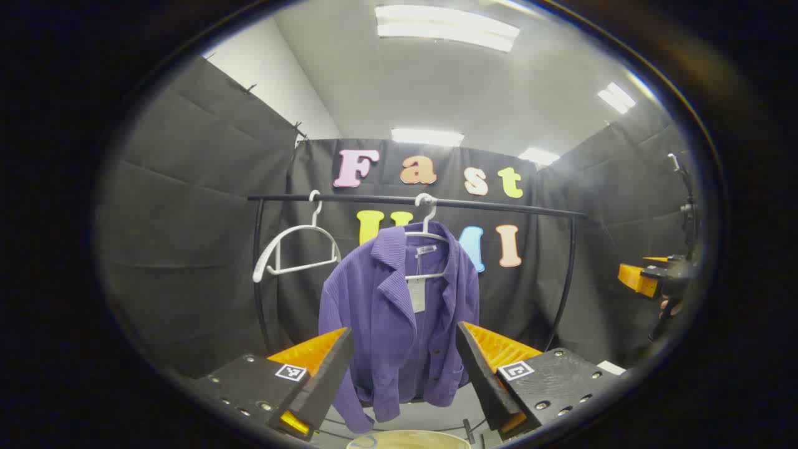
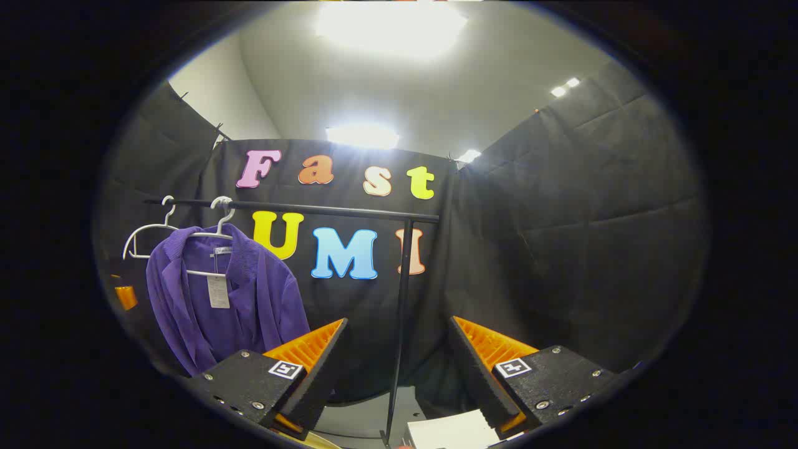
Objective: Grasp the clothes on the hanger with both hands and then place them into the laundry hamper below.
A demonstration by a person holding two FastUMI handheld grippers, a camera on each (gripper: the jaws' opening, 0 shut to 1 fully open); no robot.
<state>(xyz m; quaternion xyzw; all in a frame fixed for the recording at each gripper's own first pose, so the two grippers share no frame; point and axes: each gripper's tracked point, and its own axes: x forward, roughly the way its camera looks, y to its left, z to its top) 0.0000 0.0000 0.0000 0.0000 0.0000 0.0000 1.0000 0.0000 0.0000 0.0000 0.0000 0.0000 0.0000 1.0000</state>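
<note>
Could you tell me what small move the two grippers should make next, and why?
Probably bring both grippers forward to the purple jacket. It hangs untouched on its white hanger from the black rail. The left gripper faces it, jaws open and apart from the cloth. The right gripper, also open, points at the rail's upright post, with the jacket off to its side, so it likely needs to turn toward it too.

Recording booth, black cloth walls (image 1: 187, 206), bare clothes rail (image 1: 499, 206) under ceiling strip lights (image 1: 446, 26), staged setup
</note>
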